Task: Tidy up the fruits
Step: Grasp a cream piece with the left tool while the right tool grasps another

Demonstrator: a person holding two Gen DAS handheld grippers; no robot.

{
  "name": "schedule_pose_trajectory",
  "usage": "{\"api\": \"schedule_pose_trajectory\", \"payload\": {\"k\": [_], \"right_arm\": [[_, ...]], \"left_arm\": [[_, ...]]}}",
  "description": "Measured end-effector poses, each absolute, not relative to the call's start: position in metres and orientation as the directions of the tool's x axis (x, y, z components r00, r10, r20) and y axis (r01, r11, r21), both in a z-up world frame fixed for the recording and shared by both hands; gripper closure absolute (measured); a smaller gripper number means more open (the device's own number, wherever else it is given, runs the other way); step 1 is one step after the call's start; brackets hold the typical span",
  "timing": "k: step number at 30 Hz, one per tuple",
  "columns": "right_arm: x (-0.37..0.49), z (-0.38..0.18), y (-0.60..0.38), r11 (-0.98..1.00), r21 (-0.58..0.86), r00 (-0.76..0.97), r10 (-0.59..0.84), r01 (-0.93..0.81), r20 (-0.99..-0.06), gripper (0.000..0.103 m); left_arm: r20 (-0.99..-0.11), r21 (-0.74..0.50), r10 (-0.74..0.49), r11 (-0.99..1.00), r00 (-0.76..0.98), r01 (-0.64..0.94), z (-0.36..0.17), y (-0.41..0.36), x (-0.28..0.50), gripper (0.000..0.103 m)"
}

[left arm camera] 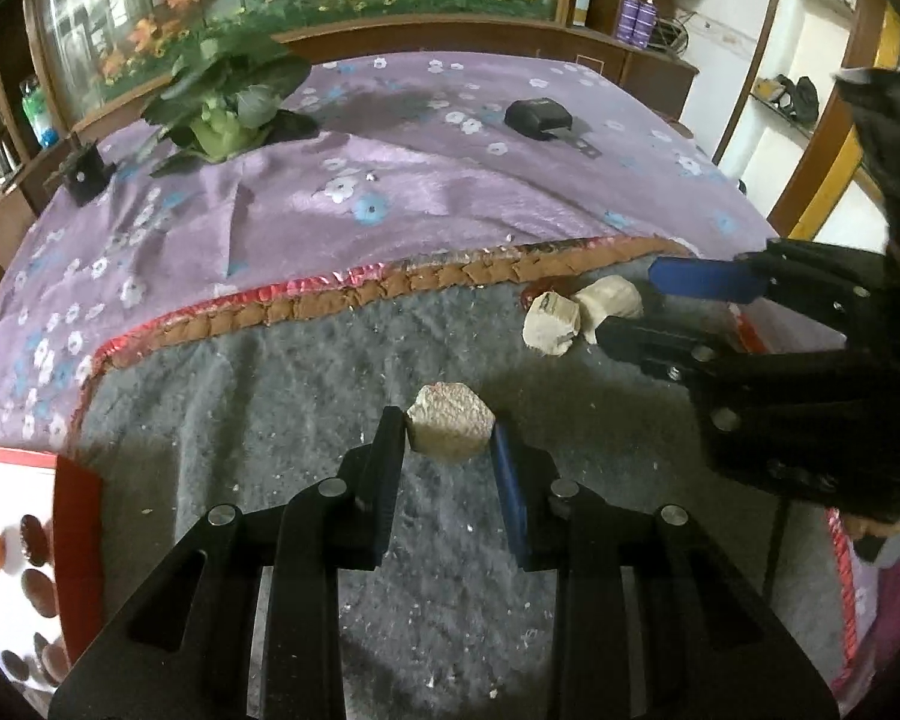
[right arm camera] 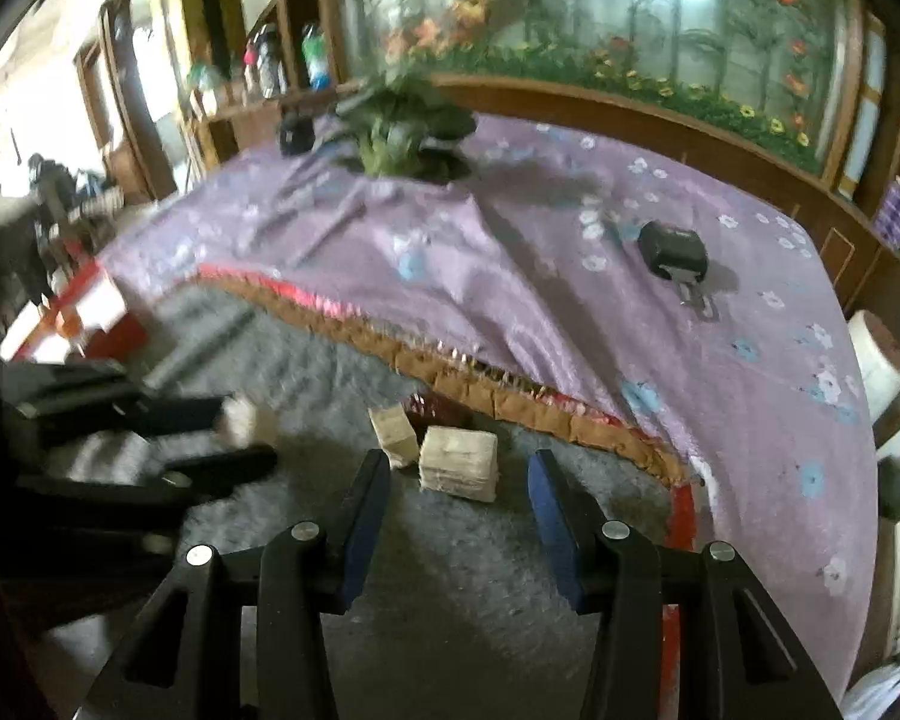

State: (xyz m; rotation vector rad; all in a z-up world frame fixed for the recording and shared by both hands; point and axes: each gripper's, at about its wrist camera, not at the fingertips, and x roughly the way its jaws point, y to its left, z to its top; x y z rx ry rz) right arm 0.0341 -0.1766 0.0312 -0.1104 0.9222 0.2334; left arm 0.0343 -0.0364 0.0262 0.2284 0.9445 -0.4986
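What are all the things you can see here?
Pale chunks: three, beige. One sits between the left gripper's fingers; two lie on the grey mat by the right gripper.
Grey mat: one, fuzzy, with an orange-red edge.
Purple cloth: one, with white and blue flowers, under the mat.
Leafy plant: one, green, at the far end of the cloth.
Black device: one, on the far side of the cloth.
Left gripper: black, closed on a chunk.
Right gripper: black with blue pads, open.
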Motion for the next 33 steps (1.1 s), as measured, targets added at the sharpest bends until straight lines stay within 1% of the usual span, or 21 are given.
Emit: {"api": "schedule_pose_trajectory", "payload": {"k": [1, 2, 3, 5, 7, 12, 14, 16, 20, 21, 22, 25, 28, 33], "right_arm": [[0.035, 0.029, -0.179, 0.973, -0.019, 0.583, 0.122, -0.230, -0.803, 0.056], [0.034, 0.032, -0.195, 0.983, 0.022, 0.597, 0.129, -0.183, -0.792, 0.056], [0.034, 0.032, -0.195, 0.983, 0.022, 0.597, 0.129, -0.183, -0.792, 0.056], [0.035, 0.033, -0.215, 0.986, 0.095, 0.593, 0.160, -0.139, -0.789, 0.056], [0.034, 0.034, -0.236, 0.992, 0.104, 0.602, 0.125, -0.070, -0.788, 0.056], [0.030, 0.034, -0.235, 0.985, 0.133, 0.602, 0.171, -0.108, -0.780, 0.056], [0.026, 0.035, -0.225, 0.982, 0.114, 0.608, 0.184, -0.153, -0.772, 0.055], [0.024, 0.032, -0.210, 0.977, 0.066, 0.615, 0.179, -0.202, -0.768, 0.054], [0.032, 0.025, -0.205, 0.981, 0.045, 0.620, 0.154, -0.189, -0.770, 0.055], [0.040, 0.019, -0.204, 0.980, 0.055, 0.599, 0.162, -0.192, -0.785, 0.070], [0.040, 0.019, -0.204, 0.980, 0.055, 0.599, 0.162, -0.192, -0.785, 0.077], [0.035, 0.020, -0.203, 0.982, 0.053, 0.601, 0.153, -0.181, -0.784, 0.077], [0.006, 0.041, -0.201, 0.983, 0.043, 0.646, 0.149, -0.177, -0.749, 0.077], [-0.023, 0.047, -0.189, 0.982, 0.059, 0.650, 0.162, -0.177, -0.743, 0.077]], "left_arm": [[-0.818, -0.028, -0.309, 0.864, 0.486, 0.503, 0.027, -0.036, 0.034, 0.075], [-0.815, -0.032, -0.313, 0.864, 0.487, 0.502, 0.029, -0.036, 0.033, 0.075], [-0.814, -0.035, -0.316, 0.865, 0.488, 0.501, 0.030, -0.035, 0.033, 0.075], [-0.810, -0.041, -0.322, 0.865, 0.490, 0.500, 0.031, -0.036, 0.033, 0.075], [-0.809, -0.048, -0.328, 0.864, 0.488, 0.502, 0.031, -0.037, 0.032, 0.075], [-0.812, -0.059, -0.329, 0.868, 0.481, 0.493, 0.030, -0.036, 0.033, 0.075], [-0.811, -0.065, -0.328, 0.874, 0.485, 0.482, 0.031, -0.034, 0.033, 0.075], [-0.806, -0.071, -0.331, 0.878, 0.491, 0.474, 0.033, -0.031, 0.034, 0.075], [-0.798, -0.087, -0.339, 0.883, 0.498, 0.461, 0.036, -0.028, 0.031, 0.075], [-0.798, -0.084, -0.336, 0.885, 0.501, 0.459, 0.036, -0.027, 0.030, 0.075], [-0.798, -0.082, -0.332, 0.887, 0.503, 0.455, 0.037, -0.026, 0.029, 0.075], [-0.794, -0.085, -0.333, 0.889, 0.508, 0.450, 0.039, -0.021, 0.025, 0.075], [-0.788, -0.085, -0.333, 0.893, 0.519, 0.442, 0.042, -0.013, 0.018, 0.075], [-0.781, -0.092, -0.328, 0.902, 0.531, 0.423, 0.046, -0.003, 0.006, 0.075]]}}
